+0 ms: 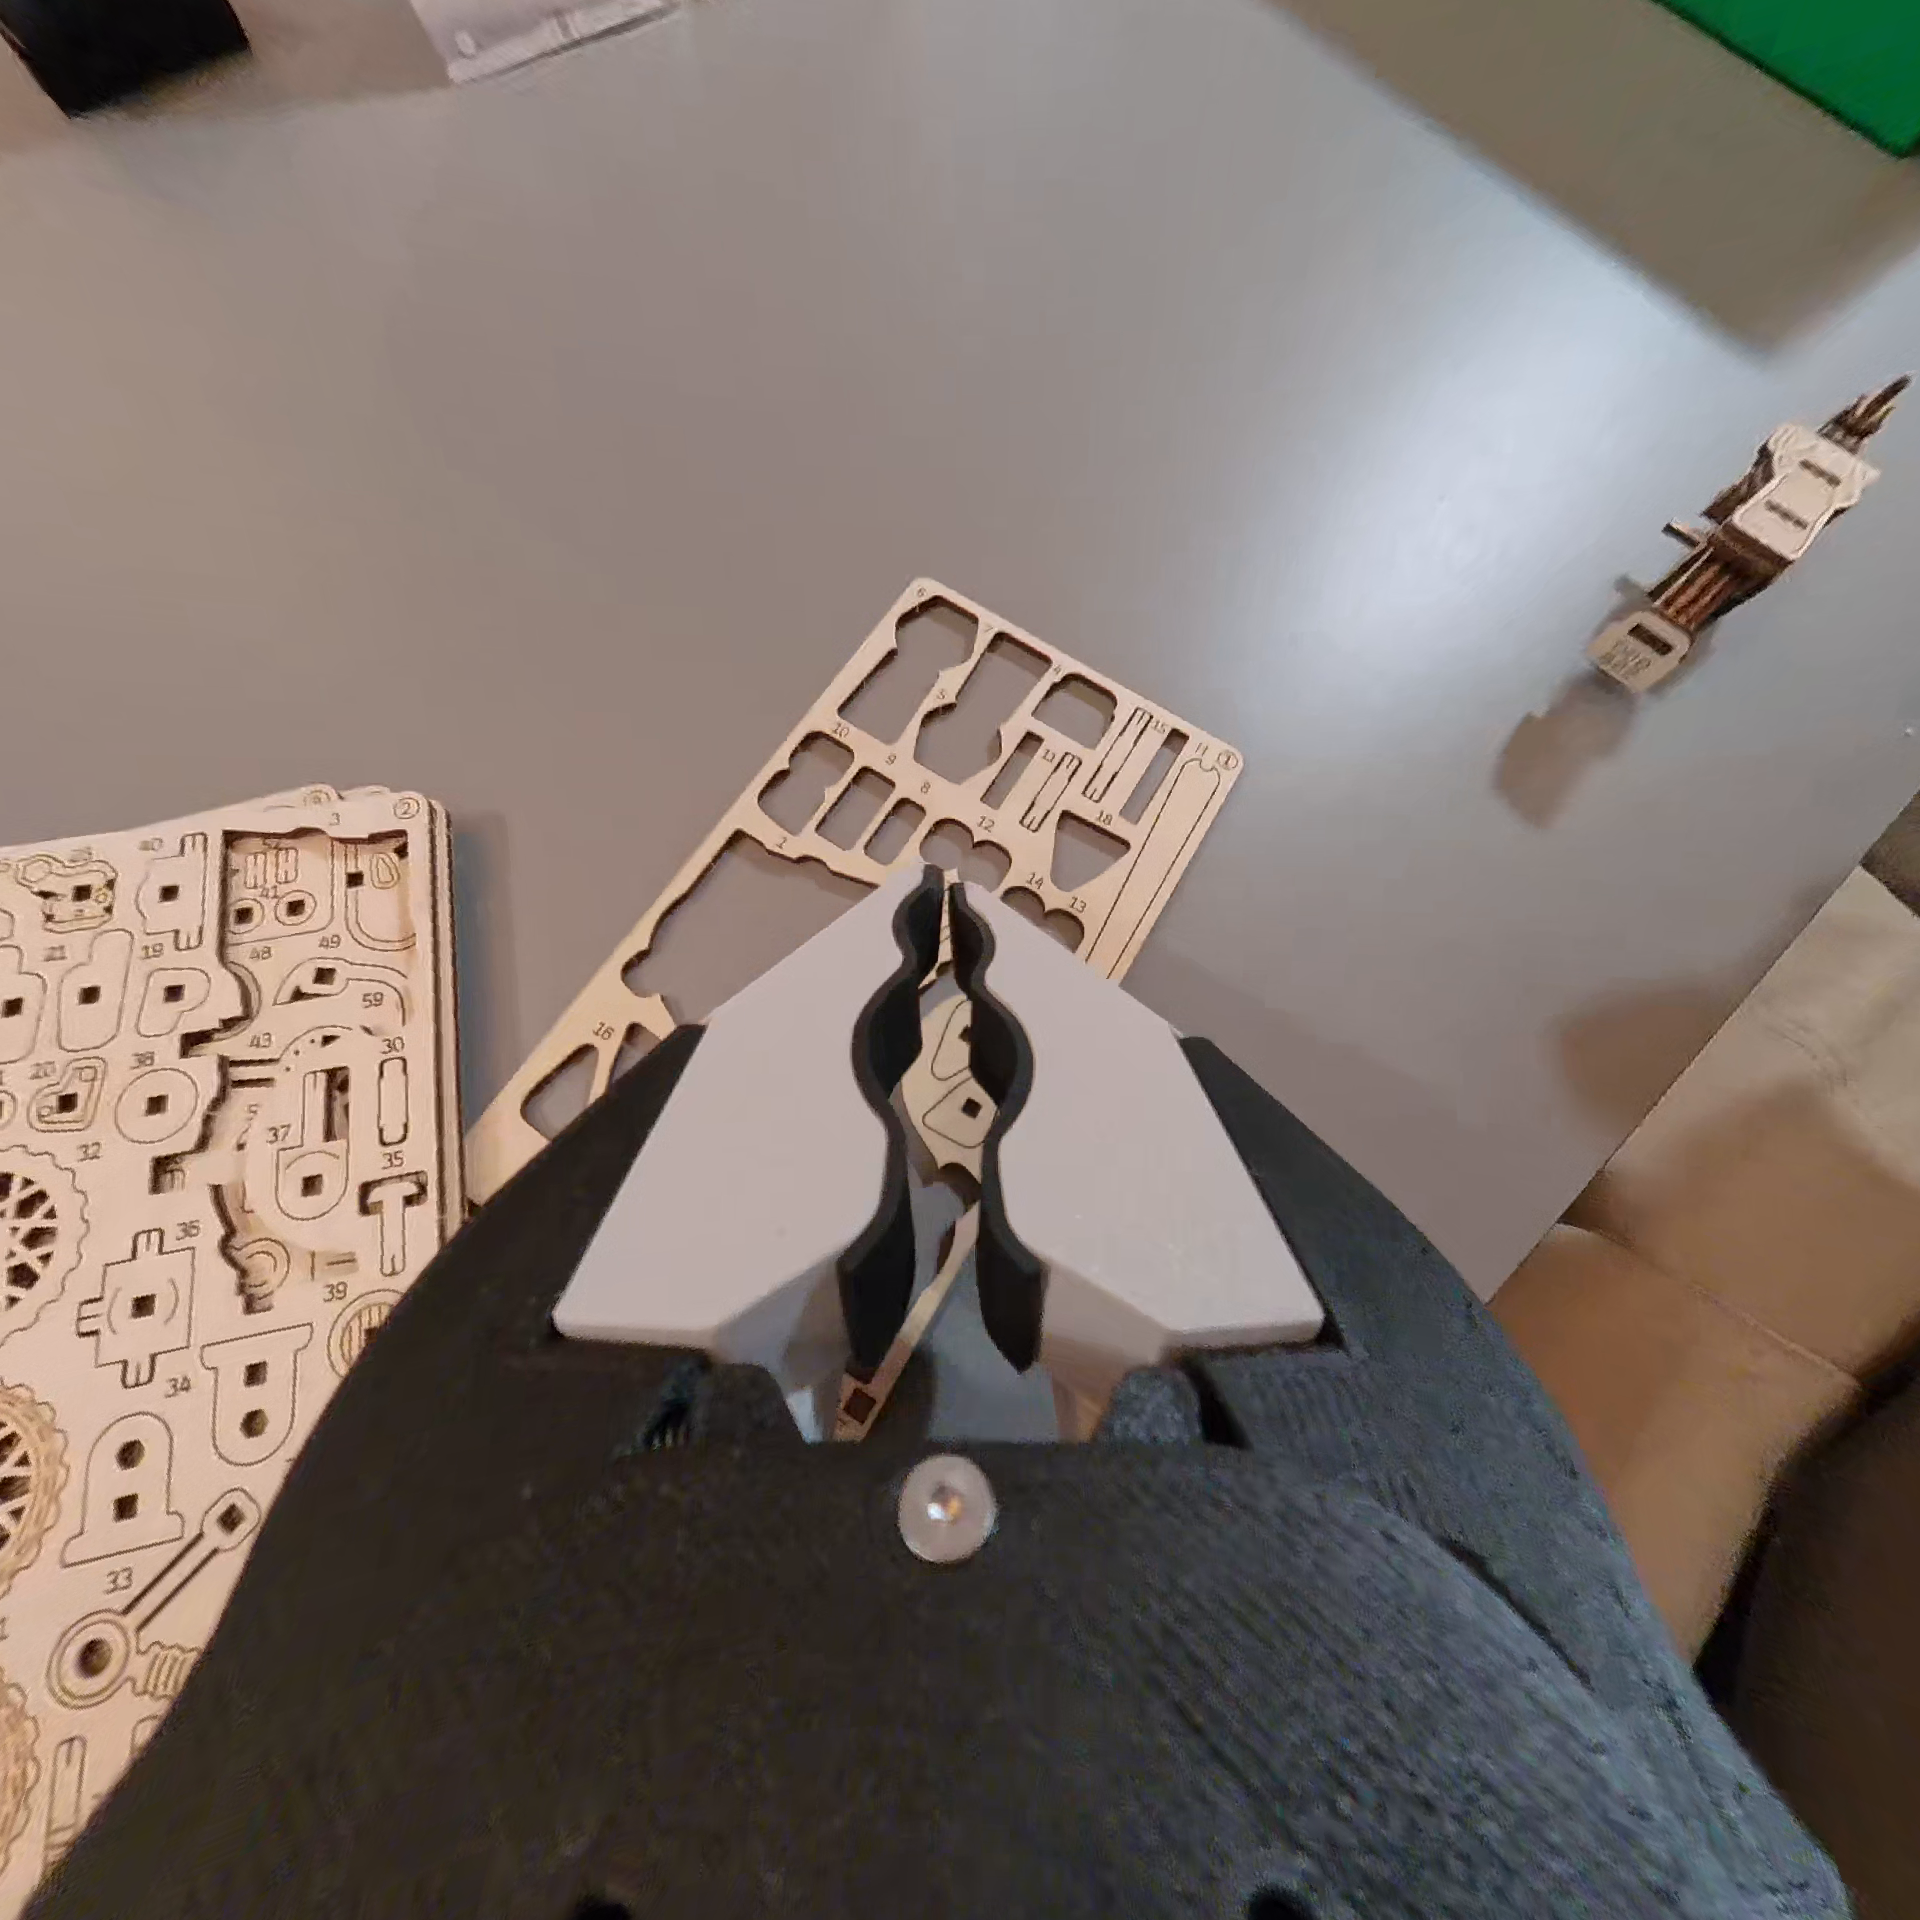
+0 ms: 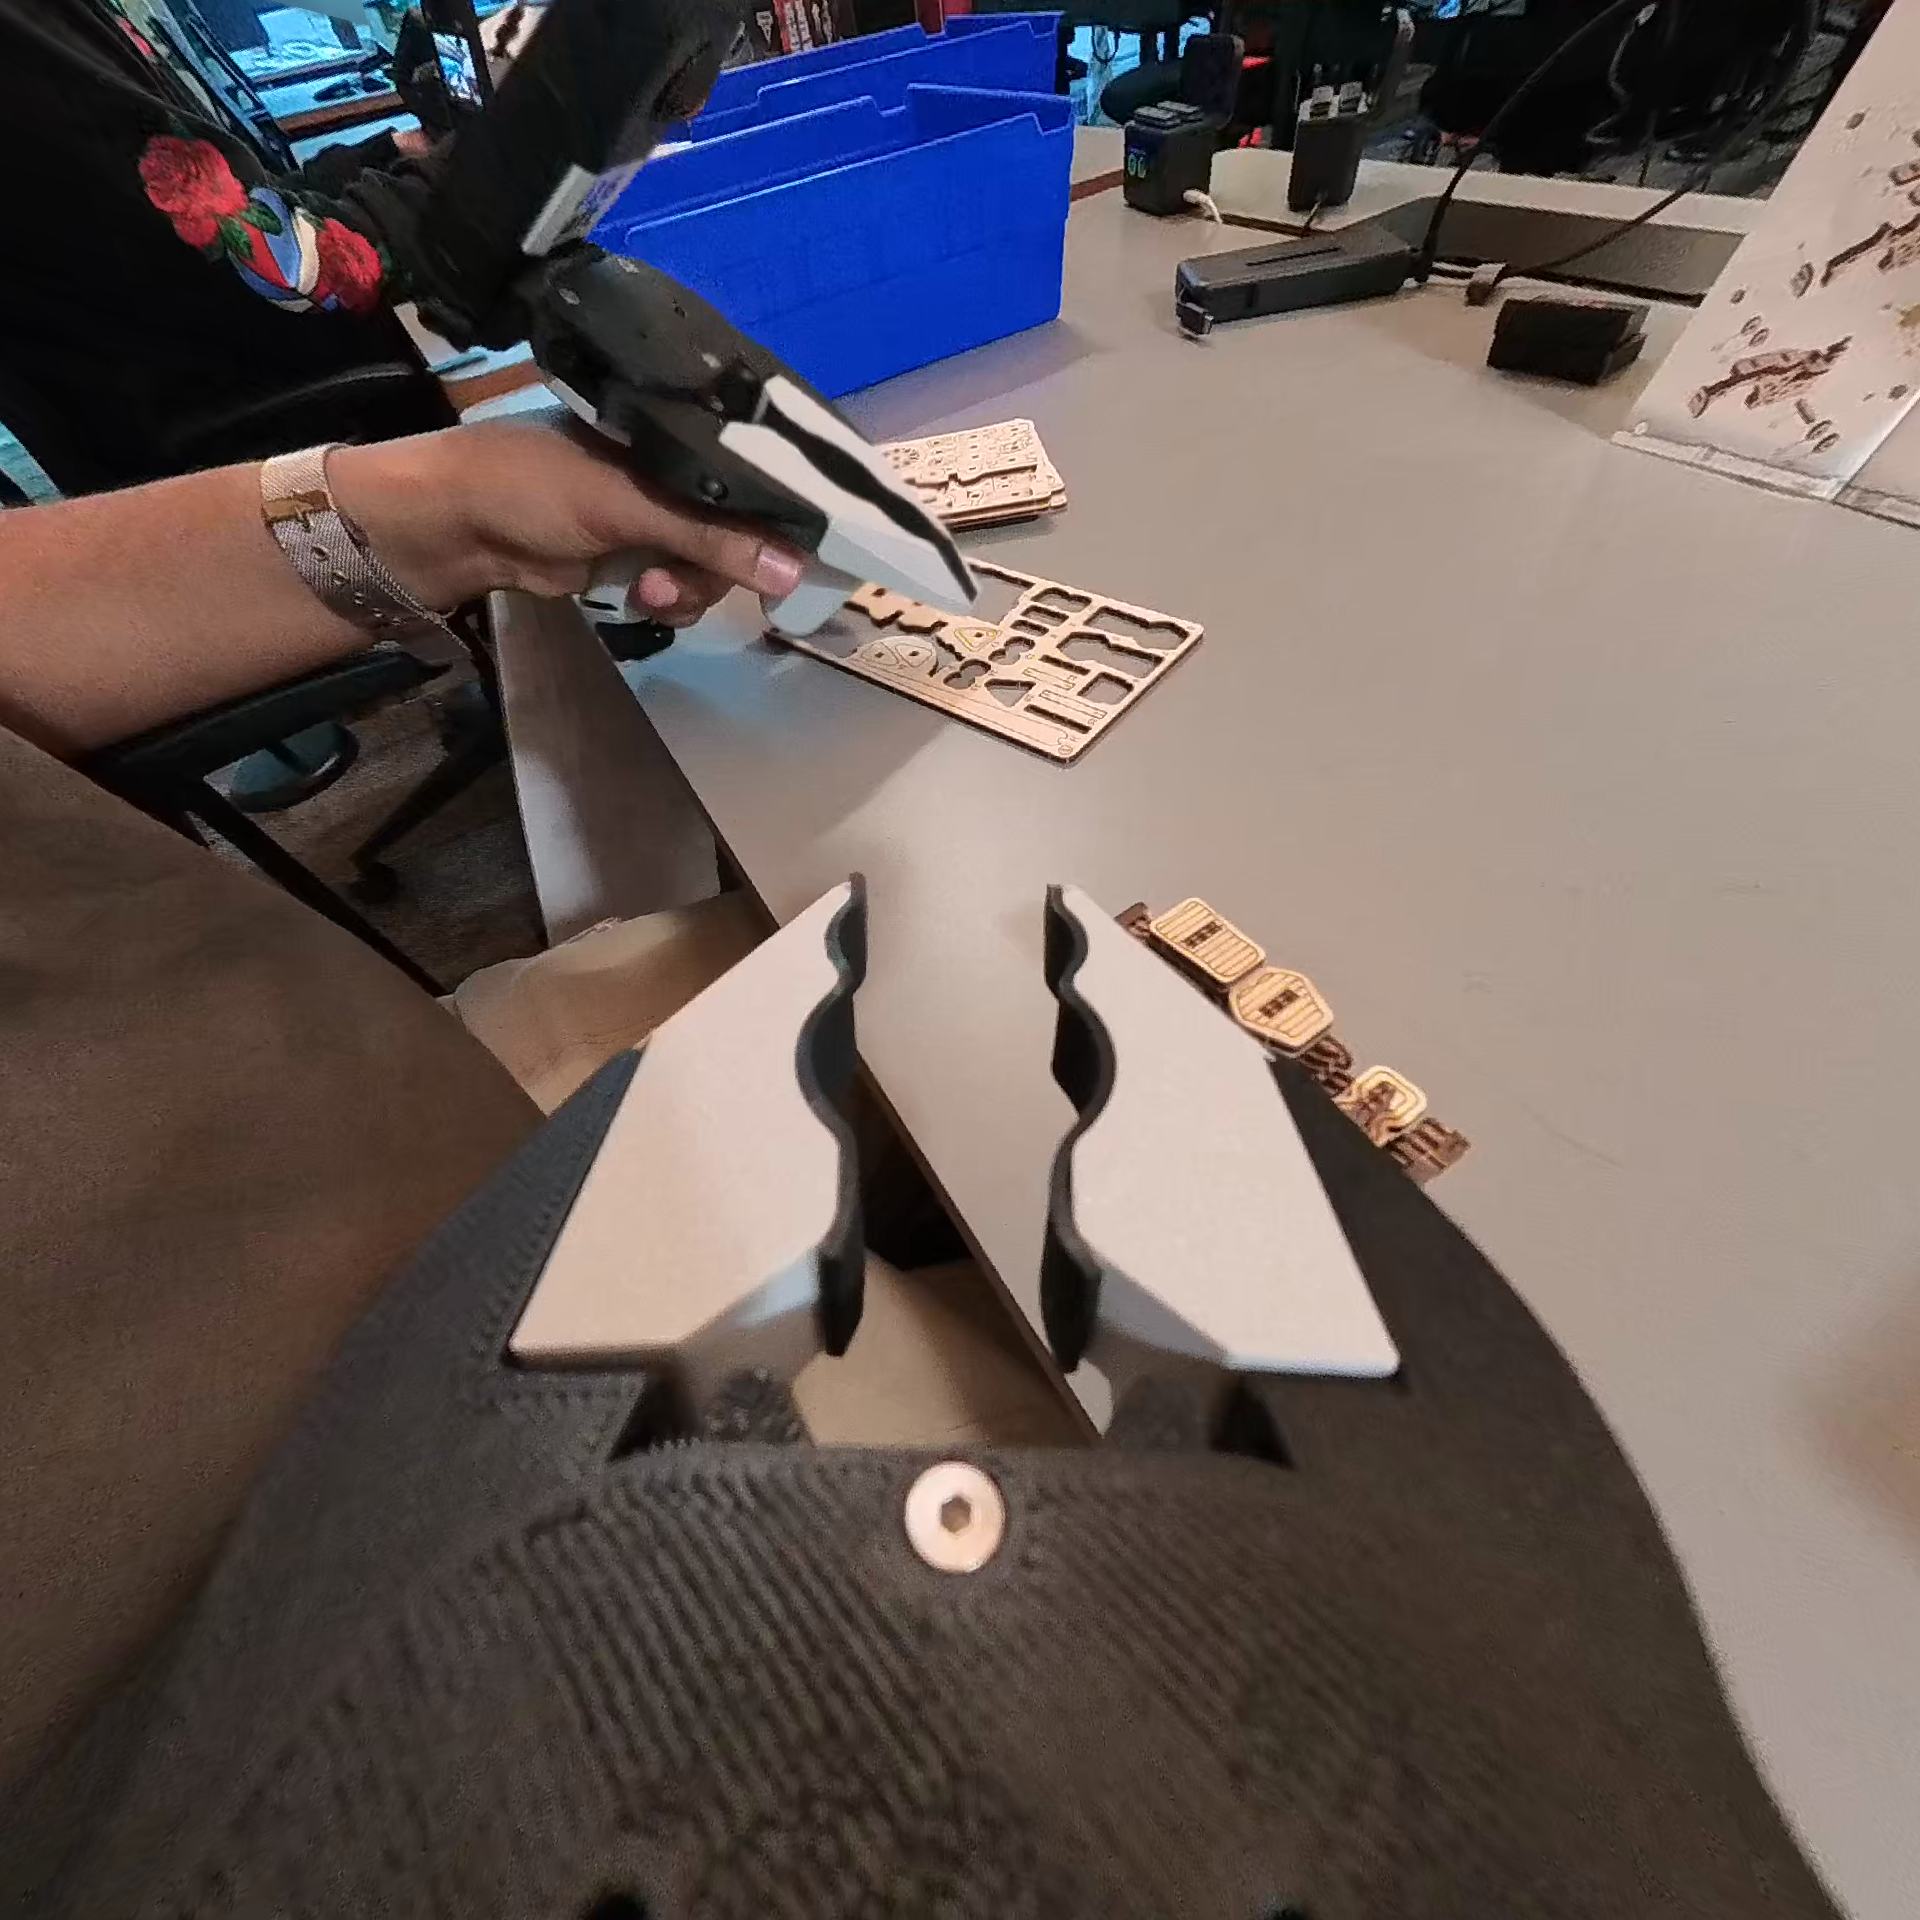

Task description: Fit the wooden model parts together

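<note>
My left gripper [image 1: 948, 883] is shut, its tips meeting just above a mostly emptied wooden parts sheet [image 1: 987, 748] on the grey table [image 1: 727, 416]. Parts left in that sheet show through the gap behind the tips. The right wrist view shows the same gripper [image 2: 961, 592], tips together over the sheet [image 2: 1091, 675], with nothing visibly held. My right gripper [image 2: 956, 899] is open and empty over the table's near edge. The partly built wooden model [image 2: 1288, 1008] lies just right of its right finger; it also shows in the left wrist view [image 1: 1745, 561].
A stack of full parts sheets [image 1: 208, 1143] lies left of the emptied sheet, also seen in the right wrist view [image 2: 977, 478]. Blue bins [image 2: 883, 229], a black stapler [image 2: 1299, 270] and an instruction sheet [image 2: 1818, 312] stand at the back. A person's hand [image 2: 520, 520] holds the left gripper. One gripper's finger ends stand about 20 cm off the other's.
</note>
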